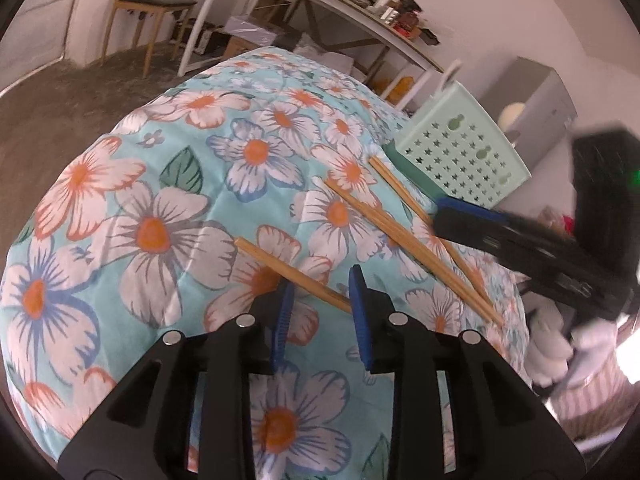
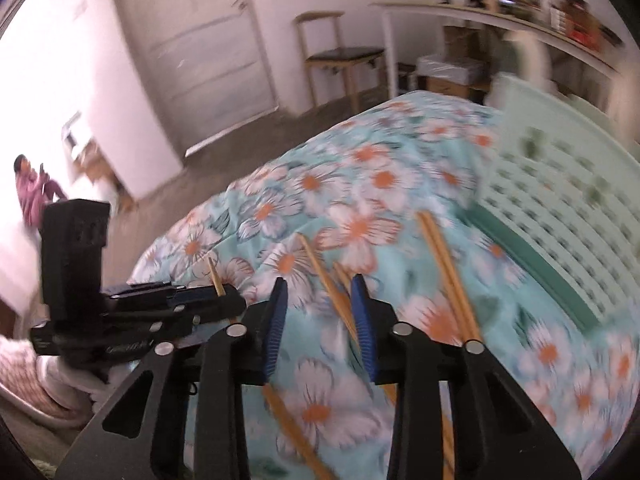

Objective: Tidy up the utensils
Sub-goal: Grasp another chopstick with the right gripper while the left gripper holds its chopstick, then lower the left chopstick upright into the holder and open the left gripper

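Two sets of jaws are seen standing apart, and neither is clamped on anything. The left gripper (image 1: 320, 280) is set low over one chopstick (image 1: 260, 254), which runs slantwise through the gap. The stick's near end is met by the right-hand pad, but no pinch across it is seen. The right gripper (image 2: 320, 284) is held above a second chopstick (image 2: 320, 268), which is framed by the open jaws and not touched as far as the blur allows to be judged.

Beyond the jaws, the other chopsticks (image 1: 372, 216) are spread loose on the quilt (image 1: 160, 184), some crossing near their thin ends. Just past them the holder (image 1: 460, 156) is stood at the quilt's far edge, a white handle already rising from it.

The sticks are judged to be light, stiff and smooth, so little force is needed, yet they can easily be rolled or swivelled in a grip. A hold near the middle, or slightly toward the thick end, is advised, with the pads set square across the shaft, so that tipping is avoided. Because the quilt is soft and yields, the fingertips can be pressed slightly into it to get under a stick. The crossed sticks are best taken one at a time.
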`<state>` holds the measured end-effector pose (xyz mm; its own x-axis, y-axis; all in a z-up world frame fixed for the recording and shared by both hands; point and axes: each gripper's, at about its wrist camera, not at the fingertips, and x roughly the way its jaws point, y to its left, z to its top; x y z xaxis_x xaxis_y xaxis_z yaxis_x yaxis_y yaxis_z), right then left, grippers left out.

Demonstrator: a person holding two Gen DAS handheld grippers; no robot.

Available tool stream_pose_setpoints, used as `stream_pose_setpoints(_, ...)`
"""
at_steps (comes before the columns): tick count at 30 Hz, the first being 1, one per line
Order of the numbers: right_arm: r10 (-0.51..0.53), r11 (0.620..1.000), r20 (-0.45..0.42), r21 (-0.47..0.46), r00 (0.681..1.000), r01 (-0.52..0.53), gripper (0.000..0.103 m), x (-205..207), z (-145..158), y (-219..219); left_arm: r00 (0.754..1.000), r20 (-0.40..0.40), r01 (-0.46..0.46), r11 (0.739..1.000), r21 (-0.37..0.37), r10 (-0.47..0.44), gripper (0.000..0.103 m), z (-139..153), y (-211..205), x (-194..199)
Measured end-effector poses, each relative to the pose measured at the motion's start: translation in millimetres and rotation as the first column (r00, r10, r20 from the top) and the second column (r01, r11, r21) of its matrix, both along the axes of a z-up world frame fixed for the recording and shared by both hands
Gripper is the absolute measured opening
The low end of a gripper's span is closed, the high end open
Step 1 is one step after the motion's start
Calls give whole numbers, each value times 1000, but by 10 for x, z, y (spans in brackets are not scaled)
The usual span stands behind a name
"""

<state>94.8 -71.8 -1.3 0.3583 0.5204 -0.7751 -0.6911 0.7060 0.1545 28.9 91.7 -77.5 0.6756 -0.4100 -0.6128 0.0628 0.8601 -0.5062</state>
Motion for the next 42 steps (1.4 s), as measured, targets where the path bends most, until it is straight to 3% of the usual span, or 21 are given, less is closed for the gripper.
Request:
stream_pose_setpoints(12, 133, 973, 11, -193, 991, -129, 22, 235, -338, 545, 997, 43, 58, 998, -17, -57, 31, -43, 25, 26)
stream_pose_setpoints(14, 145, 972, 21, -189, 989, -138, 9, 227, -306, 547, 997, 45, 61, 998, -14, -60, 31, -41, 17, 35)
stream_pose_setpoints(15, 149, 973, 40, -184, 988, -139, 8, 212, -256, 534, 997, 44, 62, 998, -14, -61, 31, -39, 15, 37)
stream_pose_setpoints(21, 80, 993, 144, -101, 986, -66, 6, 209, 194, 290, 998, 42, 56, 998, -7, -56, 31, -29, 2, 32)
stream_pose_setpoints(25, -52, 999, 221, 20, 974, 49, 6, 122, 658, -115, 998, 39, 46, 999, 1, -46, 30, -2, -16, 27)
stream_pose_setpoints(29, -171, 980, 254, 147, 952, 137, 6, 40, 971, -516, 998, 60, 36, 999, 23, -37, 28, 101, -62, -1)
stream_pose_setpoints(34, -295, 940, 265, 253, 918, 230, 6, -191, 1122, -959, 989, 145, 35, 998, 48, -41, 20, 413, -130, -79)
stream_pose_setpoints(42, -414, 879, 231, 353, 881, 321, 6, -508, 995, -1397, 961, 265, 55, 994, 97, -79, 13, 918, -349, -208)
